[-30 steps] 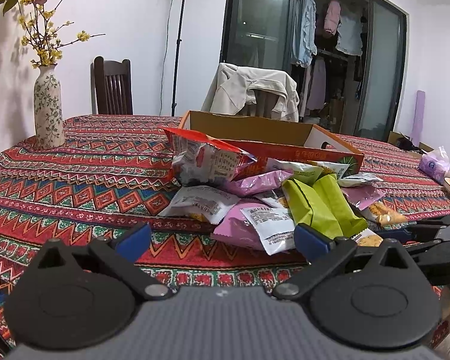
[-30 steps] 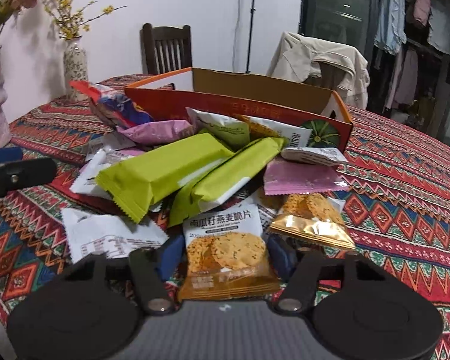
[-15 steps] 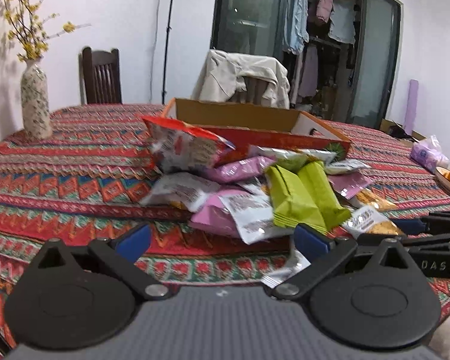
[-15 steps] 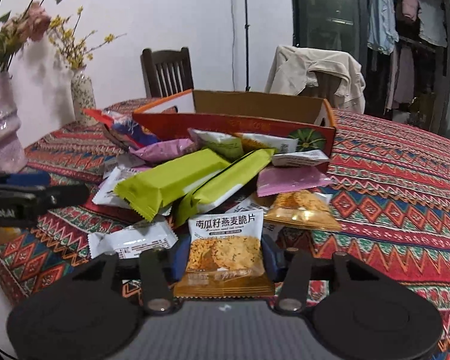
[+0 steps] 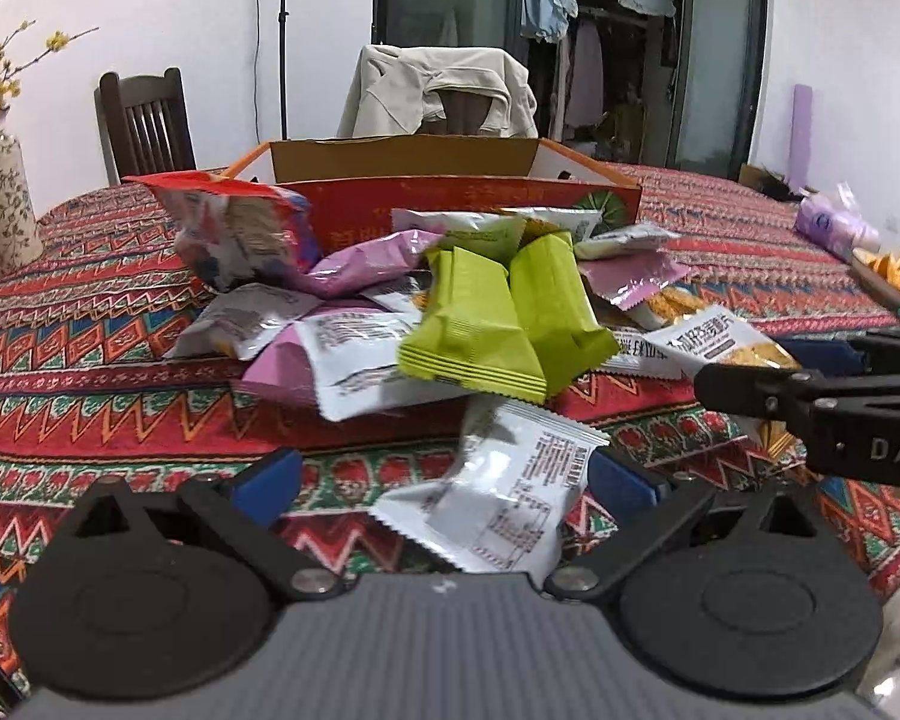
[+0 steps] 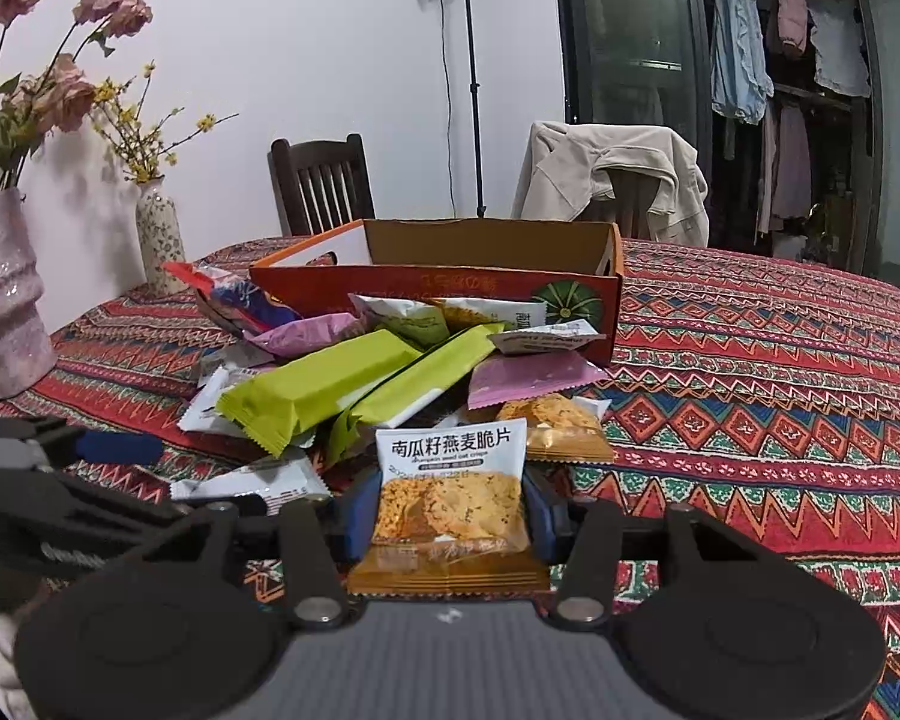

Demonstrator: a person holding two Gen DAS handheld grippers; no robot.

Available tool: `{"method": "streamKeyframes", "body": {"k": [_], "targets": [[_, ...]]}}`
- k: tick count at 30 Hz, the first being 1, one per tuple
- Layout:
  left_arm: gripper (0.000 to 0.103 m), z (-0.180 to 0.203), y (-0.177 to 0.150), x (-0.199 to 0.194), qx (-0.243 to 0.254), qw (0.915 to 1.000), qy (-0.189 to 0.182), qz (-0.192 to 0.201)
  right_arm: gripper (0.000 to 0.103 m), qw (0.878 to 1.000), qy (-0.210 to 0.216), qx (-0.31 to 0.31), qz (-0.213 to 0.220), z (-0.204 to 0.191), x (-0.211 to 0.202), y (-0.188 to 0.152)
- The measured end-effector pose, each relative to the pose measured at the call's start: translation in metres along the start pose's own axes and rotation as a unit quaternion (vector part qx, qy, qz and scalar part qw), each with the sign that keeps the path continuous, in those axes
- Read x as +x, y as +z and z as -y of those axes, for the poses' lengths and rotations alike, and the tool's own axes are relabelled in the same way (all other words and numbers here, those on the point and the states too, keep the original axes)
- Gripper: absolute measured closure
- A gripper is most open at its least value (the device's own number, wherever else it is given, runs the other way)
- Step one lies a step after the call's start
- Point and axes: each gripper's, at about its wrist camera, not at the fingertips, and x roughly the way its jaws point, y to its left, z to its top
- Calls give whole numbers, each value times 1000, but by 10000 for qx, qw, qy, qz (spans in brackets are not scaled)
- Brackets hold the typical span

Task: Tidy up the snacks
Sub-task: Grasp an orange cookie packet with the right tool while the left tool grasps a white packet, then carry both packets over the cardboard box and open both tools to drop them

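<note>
Left wrist view: left gripper (image 5: 444, 474) spread wide; white packet (image 5: 498, 498) lies between the fingers, touching the right one. A closure may pinch only its crimped edge, and slippage is judged possible.

Right wrist view: right gripper (image 6: 447, 510) clamped on oat crisp packet (image 6: 450, 498), held above the tablecloth (image 6: 750, 396). Cardboard box (image 6: 450, 282) is located beyond the pile.

I'm working in someone's home, a dining room by the look of it: a table under a patterned cloth (image 6: 750, 372), wooden chairs (image 6: 321, 180), flower vases (image 6: 159, 240). Behind glass doors hangs what seems to be laundry or a wardrobe (image 6: 768, 60); it's dim there.
</note>
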Motion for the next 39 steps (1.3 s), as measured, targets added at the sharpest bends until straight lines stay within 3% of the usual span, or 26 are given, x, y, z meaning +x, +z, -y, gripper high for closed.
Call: {"method": "streamKeyframes", "body": {"k": [6, 12, 18, 19, 31, 39], "targets": [[5, 16, -6, 10, 123, 9999, 88, -84, 54, 10000, 63, 72, 30, 4, -1, -3], [33, 18, -6, 4, 162, 9999, -25, -3, 54, 9999, 98, 123, -38, 4, 1, -7], [43, 16, -7, -2, 172, 9997, -164, 15, 54, 9999, 81, 131, -35, 2, -1, -9], [59, 16, -7, -4, 190, 9996, -208, 18, 54, 9999, 82, 125, -34, 1, -1, -9], [61, 4, -13, -32, 170, 9985, -491, 183, 54, 10000, -2, 73, 41, -7, -15, -10], [61, -12, -1, -71, 0, 9950, -594, 801, 54, 9994, -140, 47, 321, -9, -30, 1]]}}
